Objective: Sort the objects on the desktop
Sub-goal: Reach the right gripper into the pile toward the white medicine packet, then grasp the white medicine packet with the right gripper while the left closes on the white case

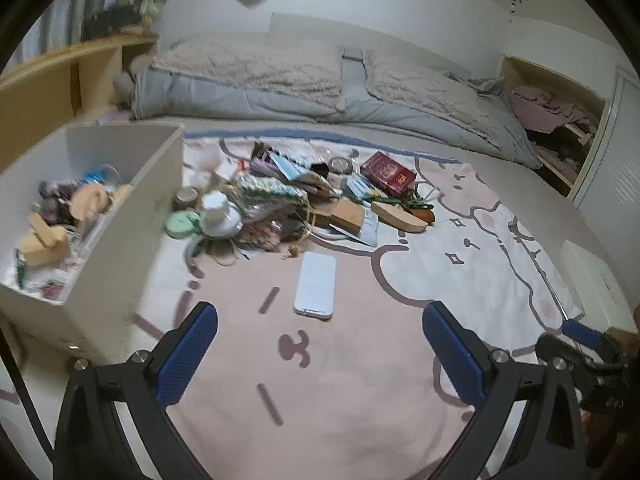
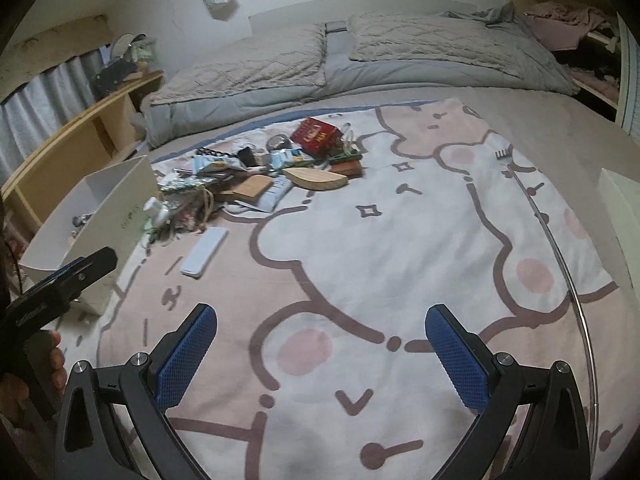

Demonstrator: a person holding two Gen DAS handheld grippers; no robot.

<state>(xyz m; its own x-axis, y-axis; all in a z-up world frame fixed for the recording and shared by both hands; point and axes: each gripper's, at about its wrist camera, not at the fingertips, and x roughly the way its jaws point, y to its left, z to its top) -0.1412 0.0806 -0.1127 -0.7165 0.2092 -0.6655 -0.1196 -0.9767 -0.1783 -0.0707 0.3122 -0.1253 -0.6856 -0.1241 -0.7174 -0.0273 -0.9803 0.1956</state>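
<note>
A heap of small objects lies on a pink-and-white cartoon blanket: a red box, a wooden leaf-shaped piece, a white cup on a saucer, a green round tin. A white flat phone-like slab lies apart, nearer to me. My left gripper is open just short of that slab, with nothing between its fingers. My right gripper is open over bare blanket, far from the heap. The slab sits to its far left.
A white open box holding several sorted items stands at the left; it also shows at the left in the right wrist view. A back scratcher lies at the right. Grey pillows and wooden shelves are behind.
</note>
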